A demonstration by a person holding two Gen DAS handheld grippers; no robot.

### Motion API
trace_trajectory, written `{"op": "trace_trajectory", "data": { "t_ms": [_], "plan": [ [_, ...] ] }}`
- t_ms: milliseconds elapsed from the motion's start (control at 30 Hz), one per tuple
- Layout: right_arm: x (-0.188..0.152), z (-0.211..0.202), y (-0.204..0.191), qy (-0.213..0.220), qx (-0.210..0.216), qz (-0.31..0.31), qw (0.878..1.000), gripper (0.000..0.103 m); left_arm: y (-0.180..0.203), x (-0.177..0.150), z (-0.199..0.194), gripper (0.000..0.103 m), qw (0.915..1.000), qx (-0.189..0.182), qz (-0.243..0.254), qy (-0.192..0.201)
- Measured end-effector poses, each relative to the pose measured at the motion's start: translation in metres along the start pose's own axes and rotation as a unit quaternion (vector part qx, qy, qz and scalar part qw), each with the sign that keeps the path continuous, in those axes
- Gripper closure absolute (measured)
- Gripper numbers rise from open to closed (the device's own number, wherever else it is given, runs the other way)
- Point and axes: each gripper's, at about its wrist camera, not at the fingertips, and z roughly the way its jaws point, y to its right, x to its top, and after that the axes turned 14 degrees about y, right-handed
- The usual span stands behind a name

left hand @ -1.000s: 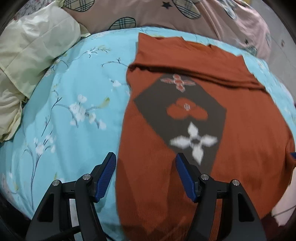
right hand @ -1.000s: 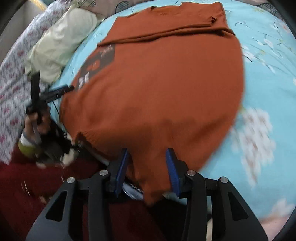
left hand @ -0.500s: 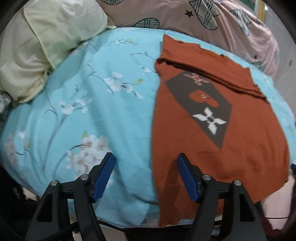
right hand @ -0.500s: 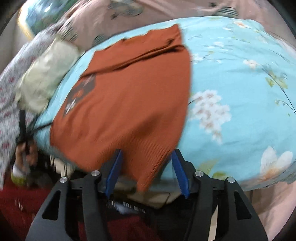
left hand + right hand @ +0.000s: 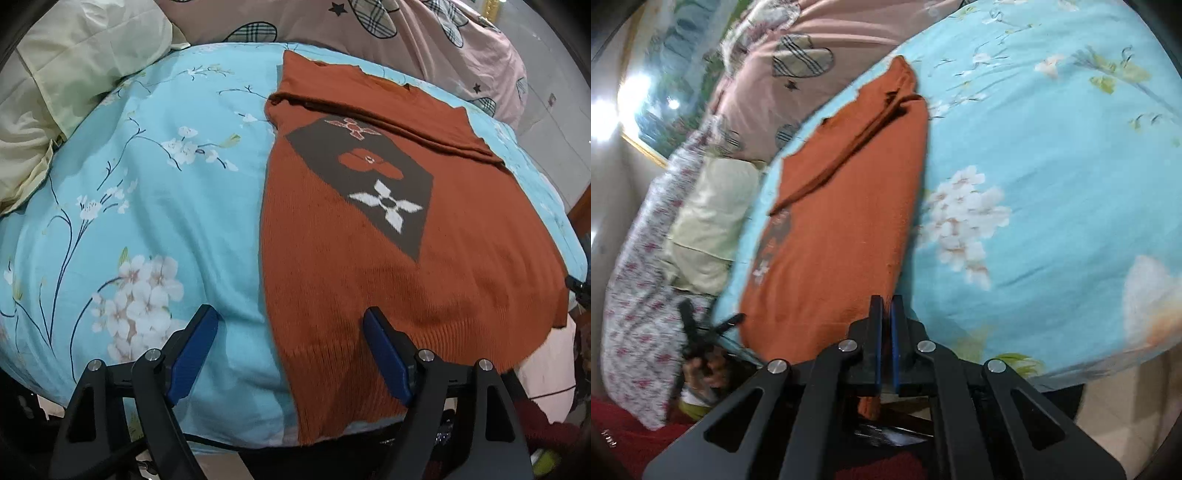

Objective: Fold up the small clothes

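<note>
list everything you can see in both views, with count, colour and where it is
sweater: one, rust orange with a dark patch of flower motifs, flat on the bed, sleeves folded across its top, hem at the near edge
bedspread: one, light blue with white blossoms, under the sweater
pillow: one, pale yellow, far left of the bed
quilt: one, pink with plaid shapes, along the far side
floral cloth: one, white with red print, beyond the pillow in the right wrist view
left gripper: one, black with blue fingers, open over the sweater's near left corner
right gripper: one, black with blue fingers, shut on the sweater's near right corner
</note>
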Motion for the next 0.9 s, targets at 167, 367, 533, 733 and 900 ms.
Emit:
{"op": "trace_trajectory", "data": {
  "t_ms": [167,367,533,733,900],
  "plan": [
    [-0.019,0.020,-0.003,-0.051,0.040,0.002,0.998,0.073,0.005,-0.006,-0.005,0.029,0.9998,-0.020,0.007,0.003],
    [-0.033,0.038,-0.016,-0.068,0.075,-0.012,0.995,0.071,0.008,-0.010,-0.007,0.041,0.9951,-0.097,-0.021,0.000],
    [-0.034,0.031,-0.003,-0.044,0.081,0.007,0.996,0.086,-0.004,-0.011,-0.009,0.063,0.9920,-0.118,-0.046,-0.002],
    [-0.031,0.013,-0.007,-0.027,0.095,-0.006,0.995,0.095,-0.009,-0.009,-0.008,0.092,0.9887,-0.137,-0.062,-0.004],
    [-0.012,0.003,-0.020,-0.009,0.122,-0.009,0.992,0.096,-0.011,-0.003,-0.017,0.096,0.9860,-0.139,-0.089,0.021]
  ]
}}
